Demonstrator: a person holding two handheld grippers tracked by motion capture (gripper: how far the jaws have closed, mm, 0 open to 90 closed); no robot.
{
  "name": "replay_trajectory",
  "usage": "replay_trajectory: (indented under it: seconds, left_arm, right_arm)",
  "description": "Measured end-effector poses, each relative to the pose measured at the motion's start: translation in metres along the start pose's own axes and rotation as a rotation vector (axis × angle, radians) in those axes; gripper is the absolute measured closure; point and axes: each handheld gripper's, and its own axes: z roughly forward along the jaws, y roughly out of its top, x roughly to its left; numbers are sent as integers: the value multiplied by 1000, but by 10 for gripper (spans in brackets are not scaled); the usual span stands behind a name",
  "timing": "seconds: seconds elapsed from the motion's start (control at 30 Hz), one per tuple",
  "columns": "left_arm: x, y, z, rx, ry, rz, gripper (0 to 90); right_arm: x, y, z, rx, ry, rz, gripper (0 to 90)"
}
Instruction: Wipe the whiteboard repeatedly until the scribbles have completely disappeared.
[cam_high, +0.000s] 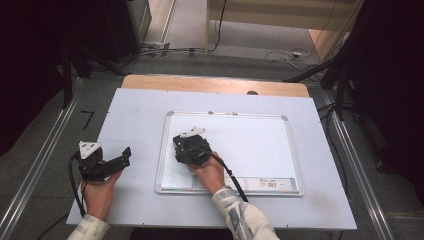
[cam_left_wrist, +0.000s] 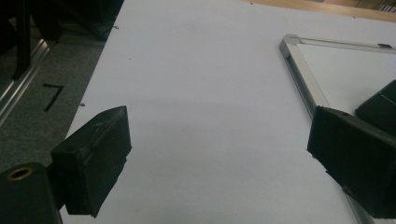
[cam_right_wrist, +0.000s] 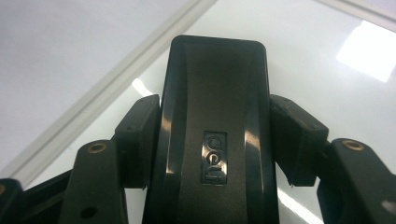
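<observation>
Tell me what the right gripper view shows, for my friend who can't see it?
The right gripper has its jaws shut on a black whiteboard eraser, held over a shiny whiteboard. The board's silver frame runs slantwise at the left.

Left black two-jaw gripper (cam_high: 126, 155) low beside left hand (cam_high: 100, 192), jaws wide apart, nothing between, pointing right and slightly away. Right black two-jaw gripper (cam_right_wrist: 215, 135) pointing steeply down, jaws clamped on sides of glossy black plastic block (cam_right_wrist: 215, 116). Right hand (cam_high: 210, 172) behind it, patterned sleeve (cam_high: 240, 215) angled in from below.
</observation>
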Motion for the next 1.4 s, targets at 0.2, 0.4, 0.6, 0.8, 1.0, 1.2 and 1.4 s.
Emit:
replay_trajectory:
  seconds: [0.2,0.4,0.6,0.8,1.0,1.2,1.4]
  left_arm:
    - [-1,0,0,-1,3,-1,65]
    - [-1,0,0,-3,4,-3,65]
    - [-2,0,0,2,3,3,65]
    - [-1,0,0,0,4,1,65]
    - [-2,0,0,1,5,1,65]
    - [-2,0,0,1,4,2,65]
    - [-2,0,0,0,5,1,65]
  right_arm:
    - [3,13,-22,-66,19,-11,369]
    - [0,10,-23,-57,17,-8,368]
    - [-3,9,-27,-68,22,-5,368]
    - [-5,8,-30,-70,21,1,368]
    - [-6,5,-32,-71,20,-1,368]
    - [-8,4,-34,-74,20,4,368]
    - [-10,3,-36,-76,19,6,368]
